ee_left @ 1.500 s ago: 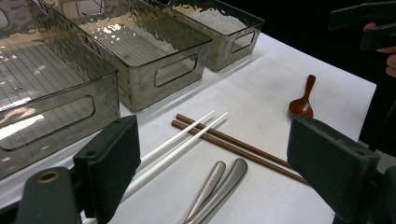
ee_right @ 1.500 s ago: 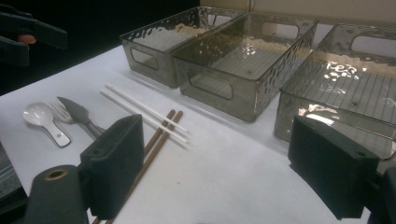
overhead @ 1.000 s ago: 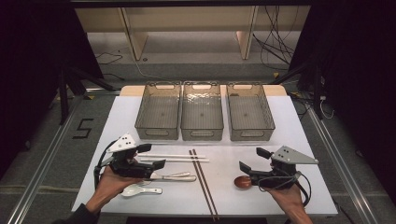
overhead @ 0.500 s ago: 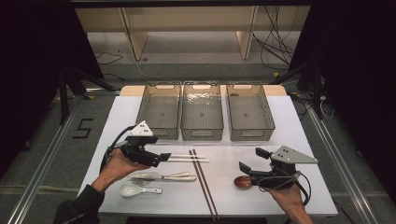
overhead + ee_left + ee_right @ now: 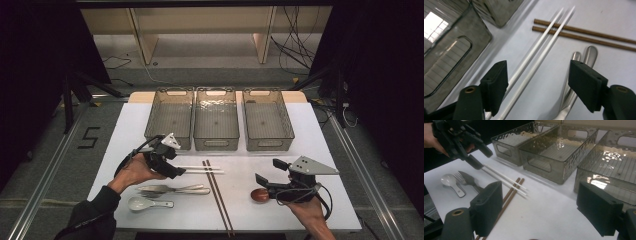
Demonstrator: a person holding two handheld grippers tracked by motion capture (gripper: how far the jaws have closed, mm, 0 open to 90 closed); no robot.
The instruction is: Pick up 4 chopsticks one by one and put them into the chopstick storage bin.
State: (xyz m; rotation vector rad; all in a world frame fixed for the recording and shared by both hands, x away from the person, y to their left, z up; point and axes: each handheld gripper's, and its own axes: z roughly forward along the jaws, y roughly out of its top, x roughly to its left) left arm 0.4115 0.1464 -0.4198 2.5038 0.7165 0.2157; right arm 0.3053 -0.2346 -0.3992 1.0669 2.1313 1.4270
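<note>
Reaching over the table (image 5: 150,120), the left gripper (image 5: 176,170) now sits at the near end of the white chopsticks (image 5: 200,169), left of the middle of the high view. A second ago it was lower and more to the left, near the fork and knife (image 5: 172,189). It has come up and across to the white sticks.

Its jaws have just been closing, but they are not shut yet. In the left gripper view the two black pads (image 5: 495,86) stand apart with both white chopsticks (image 5: 536,58) lying between them on the table. Nothing is pinched so far. I think the grab comes next, and both thin sticks must be caught together or one could roll away.

Low on the right, the right gripper (image 5: 267,176) rests with its jaws spread wide, and a small brown spoon (image 5: 259,195) lies just under it.

Farther off, the brown chopsticks (image 5: 217,197) run down the middle. Three see-through bins (image 5: 218,120) wait empty near the top.
</note>
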